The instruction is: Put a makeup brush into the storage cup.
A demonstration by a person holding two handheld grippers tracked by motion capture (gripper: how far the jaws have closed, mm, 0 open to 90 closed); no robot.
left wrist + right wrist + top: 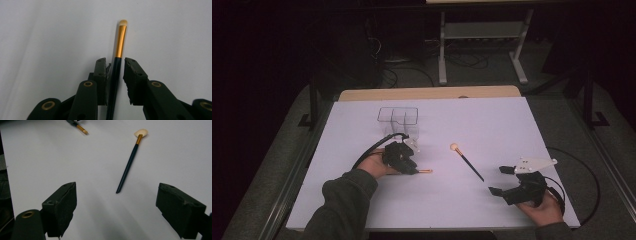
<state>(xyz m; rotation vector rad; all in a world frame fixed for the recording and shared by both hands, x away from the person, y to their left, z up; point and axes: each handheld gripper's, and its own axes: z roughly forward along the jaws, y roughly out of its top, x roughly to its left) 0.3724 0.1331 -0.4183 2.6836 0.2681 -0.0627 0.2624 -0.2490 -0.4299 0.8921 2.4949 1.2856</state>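
Note:
A small brush with a gold ferrule and dark handle lies flat on the white table. My left gripper is lowered over it. In the left gripper view the handle runs between the narrow jaws of that gripper; the left pad is against it and a thin gap shows at the right pad. A longer brush with a pale round head lies to the right, and is seen in the right gripper view as brush. My right gripper rests wide open near its handle tip, and its jaws hold nothing.
A clear plastic organizer with compartments stands behind the left hand. The wooden table edge runs along the back. A black cable loops off the right side. Metal stand legs stand on the floor beyond.

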